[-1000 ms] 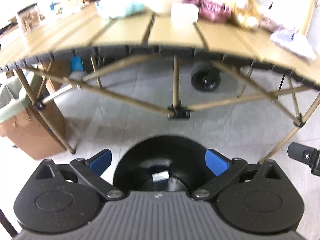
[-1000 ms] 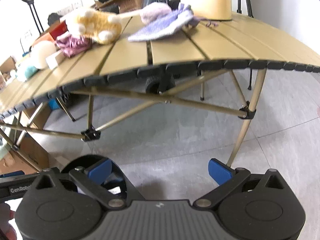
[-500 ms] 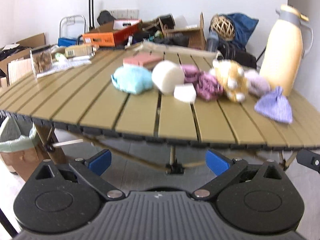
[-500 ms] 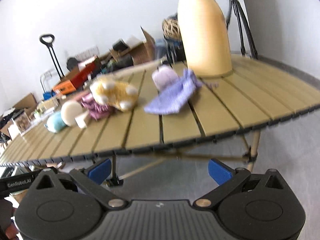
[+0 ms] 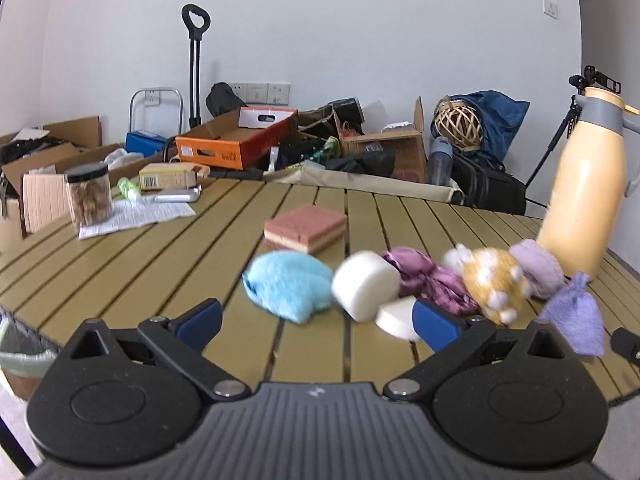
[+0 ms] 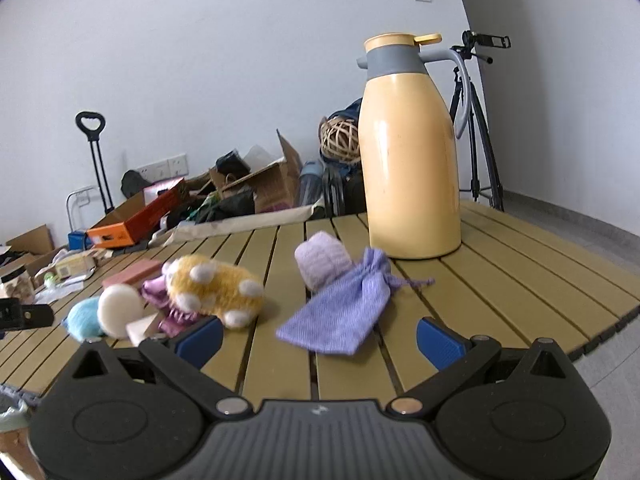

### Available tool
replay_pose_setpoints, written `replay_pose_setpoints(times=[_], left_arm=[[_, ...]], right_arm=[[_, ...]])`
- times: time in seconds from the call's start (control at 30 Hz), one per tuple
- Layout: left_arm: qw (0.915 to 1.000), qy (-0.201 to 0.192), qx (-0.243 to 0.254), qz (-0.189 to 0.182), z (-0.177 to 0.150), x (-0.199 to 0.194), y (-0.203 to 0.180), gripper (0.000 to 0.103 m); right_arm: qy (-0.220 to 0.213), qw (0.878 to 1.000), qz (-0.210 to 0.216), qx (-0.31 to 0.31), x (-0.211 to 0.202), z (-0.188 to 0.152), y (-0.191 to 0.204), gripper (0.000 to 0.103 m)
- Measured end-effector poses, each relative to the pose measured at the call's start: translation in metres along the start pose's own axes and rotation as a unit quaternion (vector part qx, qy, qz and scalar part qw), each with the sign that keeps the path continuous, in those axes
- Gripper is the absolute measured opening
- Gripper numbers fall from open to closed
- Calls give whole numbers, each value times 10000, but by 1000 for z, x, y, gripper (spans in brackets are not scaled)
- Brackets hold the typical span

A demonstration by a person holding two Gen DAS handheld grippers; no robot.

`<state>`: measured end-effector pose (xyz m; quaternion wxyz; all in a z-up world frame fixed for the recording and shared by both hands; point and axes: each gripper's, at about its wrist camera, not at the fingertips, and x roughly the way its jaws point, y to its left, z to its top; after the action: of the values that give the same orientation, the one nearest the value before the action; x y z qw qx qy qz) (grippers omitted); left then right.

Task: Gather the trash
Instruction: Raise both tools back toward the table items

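Observation:
Soft items lie in a row on the slatted table (image 5: 168,264): a blue fluffy wad (image 5: 288,290), a white foam disc (image 5: 366,290), a small white block (image 5: 396,316), crumpled purple cloth (image 5: 432,280), a yellow plush toy (image 5: 496,284), a lilac roll (image 5: 538,268) and a lilac drawstring pouch (image 5: 576,320). My left gripper (image 5: 316,322) is open just short of the blue wad and disc. My right gripper (image 6: 318,336) is open with the pouch (image 6: 340,312) lying ahead between its fingers, untouched. The plush (image 6: 216,290) sits to its left.
A tall yellow thermos jug (image 6: 410,160) stands at the back right. A pink sponge (image 5: 306,228), a jar (image 5: 88,194), paper and boxes sit further back left. A lined bin (image 5: 20,356) is below the table's left edge. Cartons and a tripod (image 6: 476,128) clutter the floor behind.
Both grippers have risen from below the table's edge to above its top and moved in toward the row of items. Both stay open.

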<state>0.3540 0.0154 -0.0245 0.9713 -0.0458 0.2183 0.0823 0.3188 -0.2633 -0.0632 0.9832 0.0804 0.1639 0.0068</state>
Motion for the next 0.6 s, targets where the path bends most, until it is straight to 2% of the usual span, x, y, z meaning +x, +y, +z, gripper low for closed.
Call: replay_pose_setpoints(times=[0.2,0.37,0.6], left_arm=[[9996,-3,122,238,14,35,15,103],[9988,238,306,312,18,69,25,103],[9949,574,681,483,11,105,21,103]], right_arm=[[-265,9992,-289,-100,25,1,5,103],[-190,9983,-555,26,49,0,4,103],[-54,9976,-694,26,68,-6,6,103]])
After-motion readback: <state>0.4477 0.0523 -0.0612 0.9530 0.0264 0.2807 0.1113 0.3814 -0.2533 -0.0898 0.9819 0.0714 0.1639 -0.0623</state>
